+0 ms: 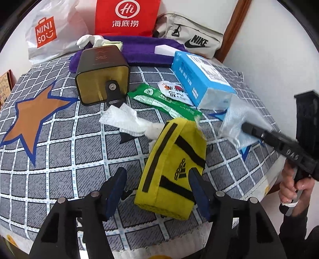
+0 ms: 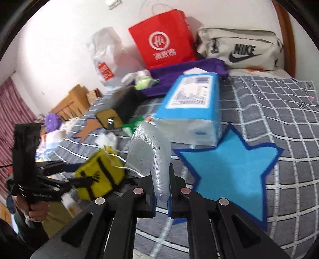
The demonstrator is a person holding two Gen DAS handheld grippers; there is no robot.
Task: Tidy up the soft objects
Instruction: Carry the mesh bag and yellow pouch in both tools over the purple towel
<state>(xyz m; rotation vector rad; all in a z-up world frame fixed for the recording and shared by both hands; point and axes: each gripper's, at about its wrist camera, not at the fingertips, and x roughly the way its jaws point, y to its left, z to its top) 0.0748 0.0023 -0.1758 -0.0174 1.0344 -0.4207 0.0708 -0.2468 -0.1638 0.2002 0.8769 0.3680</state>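
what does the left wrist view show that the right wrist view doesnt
Only the left wrist view: the left tool open around the yellow pouch, not gripping it, and a full orange star on the bedspread.

Only the right wrist view: the right tool shut on the clear mesh bag, a blue star, and a striped curtain.

Both: the blue tissue pack, red bag, Nike bag and purple towel.

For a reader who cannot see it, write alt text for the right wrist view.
The right gripper pinches a clear ribbed plastic bag above a grey checked bedspread. Behind lie a blue tissue pack and a yellow pouch.
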